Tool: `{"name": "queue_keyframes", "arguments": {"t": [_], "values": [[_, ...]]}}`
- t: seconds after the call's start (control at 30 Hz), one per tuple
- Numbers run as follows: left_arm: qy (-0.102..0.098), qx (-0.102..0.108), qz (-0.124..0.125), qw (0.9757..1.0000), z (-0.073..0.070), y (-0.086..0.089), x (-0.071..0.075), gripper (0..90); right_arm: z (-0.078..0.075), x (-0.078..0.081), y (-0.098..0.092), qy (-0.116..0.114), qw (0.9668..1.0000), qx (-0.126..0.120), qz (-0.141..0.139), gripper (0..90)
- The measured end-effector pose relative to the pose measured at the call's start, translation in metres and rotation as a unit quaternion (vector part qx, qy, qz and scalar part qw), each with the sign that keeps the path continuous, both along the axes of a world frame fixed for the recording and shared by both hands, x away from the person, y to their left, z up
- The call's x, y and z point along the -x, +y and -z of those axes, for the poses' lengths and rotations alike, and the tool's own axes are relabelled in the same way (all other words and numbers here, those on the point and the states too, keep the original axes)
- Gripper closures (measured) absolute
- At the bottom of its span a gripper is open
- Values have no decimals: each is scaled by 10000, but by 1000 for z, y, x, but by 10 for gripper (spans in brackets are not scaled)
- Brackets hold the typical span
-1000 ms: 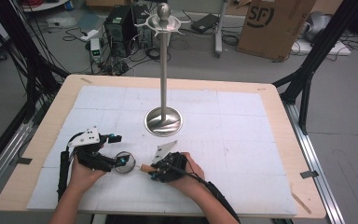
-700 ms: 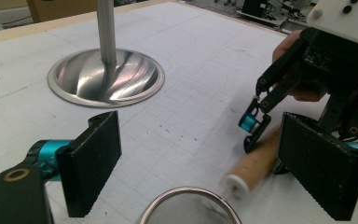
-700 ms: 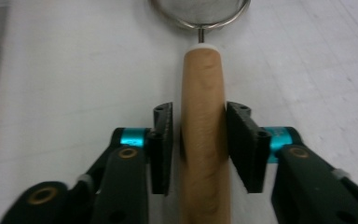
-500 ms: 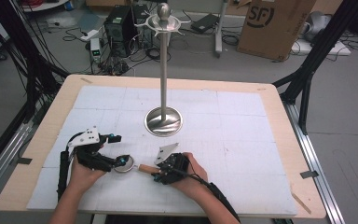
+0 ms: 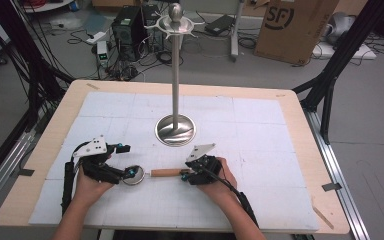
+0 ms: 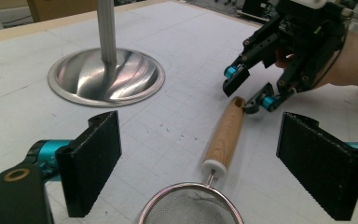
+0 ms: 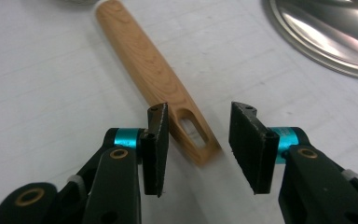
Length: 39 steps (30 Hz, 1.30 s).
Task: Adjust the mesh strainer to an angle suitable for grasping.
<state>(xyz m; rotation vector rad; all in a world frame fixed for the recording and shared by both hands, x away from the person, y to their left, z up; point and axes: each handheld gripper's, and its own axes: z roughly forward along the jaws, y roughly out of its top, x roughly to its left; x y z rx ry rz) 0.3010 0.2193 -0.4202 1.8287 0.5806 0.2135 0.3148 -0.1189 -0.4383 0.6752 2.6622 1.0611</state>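
Small strainer lies flat on the worktop near the front edge, left of centre, wooden handle pointing right. Right gripper has just been opening: jaws now part-open astride the slotted handle end, pads not pressing on it. Left gripper sits at the mesh bowl, jaws wide, nothing gripped. Metal stand is behind them, mid-worktop.

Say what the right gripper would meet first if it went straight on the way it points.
Likely the strainer's wooden handle: its slotted end already lies between the right gripper's open jaws, apparently untouched.
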Motion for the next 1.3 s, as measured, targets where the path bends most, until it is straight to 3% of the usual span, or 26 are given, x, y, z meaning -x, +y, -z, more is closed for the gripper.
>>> {"name": "queue_keyframes", "arguments": {"t": [0.23,0.4,0.53,0.83,1.07,1.3], "values": [[4,4,1,10000,0,0,0,143,3,-10,-4,-73,9995,-78,284,575],[0,-8,20,10000,0,0,0,144,5,-17,-10,96,9989,-220,411,571],[31,-17,3,10000,1,1,-1,144,2,-16,-13,93,9987,-295,416,559],[53,-40,-8,10000,2,1,-1,144,-15,-2,-42,-100,9978,-413,511,501],[77,-103,27,9999,3,0,-1,143,-30,19,-80,-292,9943,-735,714,442],[107,-137,42,9998,4,-3,-1,143,-35,33,-99,-538,9897,-1033,838,425]]}}
